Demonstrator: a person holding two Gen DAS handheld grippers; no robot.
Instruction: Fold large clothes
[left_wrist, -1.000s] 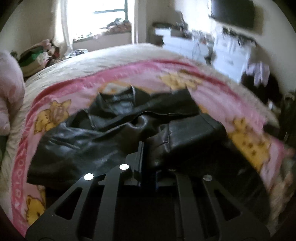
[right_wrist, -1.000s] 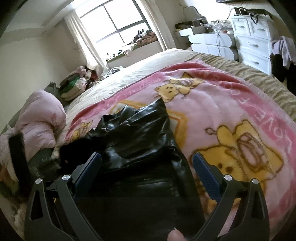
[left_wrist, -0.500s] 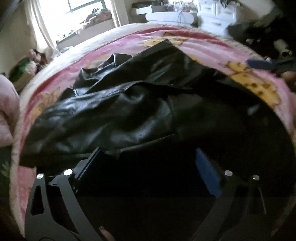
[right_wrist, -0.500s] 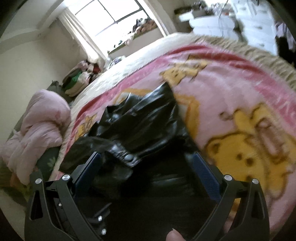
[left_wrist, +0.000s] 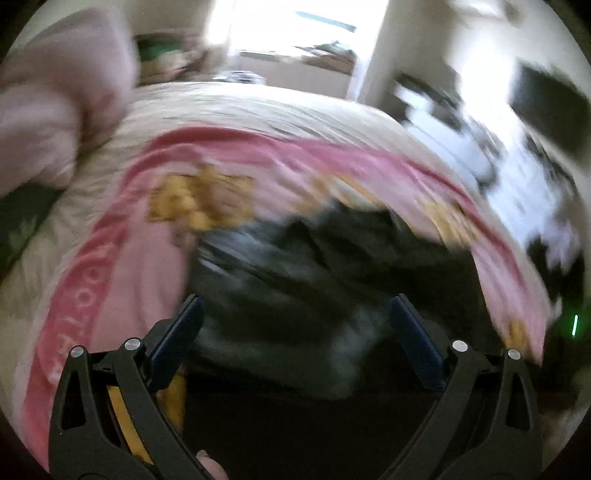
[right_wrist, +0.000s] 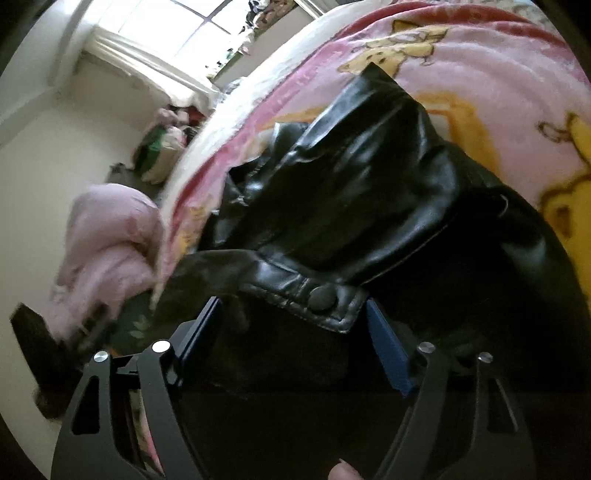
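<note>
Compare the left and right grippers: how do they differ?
Left gripper: jaws wide, just opened, gripping nothing; the jacket lies blurred ahead. Right gripper: jaws narrower, just been closing, with the jacket's snap tab between them, not clearly pinched. Shared: both point down at the jacket on the blanket.

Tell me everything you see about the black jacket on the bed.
The jacket is black, glossy and creased, like leather. It lies crumpled on the pink blanket, not yet folded flat. A stitched strap end with a round snap lies near the right gripper, whose fingers have just been closing around it; no pad visibly presses it. The left view is blurred.
</note>
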